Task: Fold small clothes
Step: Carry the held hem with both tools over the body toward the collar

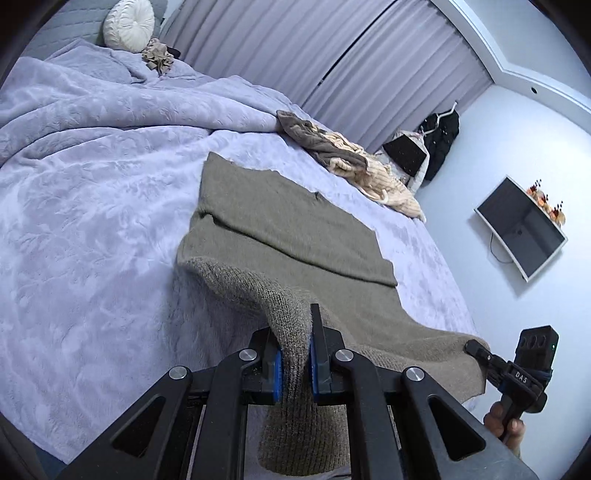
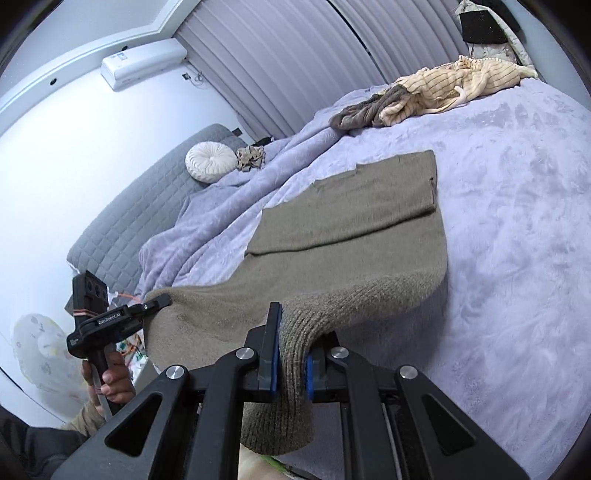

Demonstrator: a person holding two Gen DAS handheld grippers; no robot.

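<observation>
An olive-brown knit garment (image 1: 288,229) lies spread on the lilac bedspread (image 1: 92,221), its far part folded over. My left gripper (image 1: 295,363) is shut on its near hem and lifts that corner off the bed. My right gripper (image 2: 291,363) is shut on the other near corner of the same garment (image 2: 351,221). The right gripper also shows in the left wrist view (image 1: 476,350), at the garment's right edge. The left gripper shows in the right wrist view (image 2: 159,301), at its left edge. The hem hangs between both grippers.
A heap of cream striped and grey clothes (image 1: 351,162) lies at the bed's far side, also seen in the right wrist view (image 2: 436,92). A round white cushion (image 1: 129,24) and a crumpled beige item (image 1: 159,55) lie near the headboard. A monitor (image 1: 521,229) hangs on the wall.
</observation>
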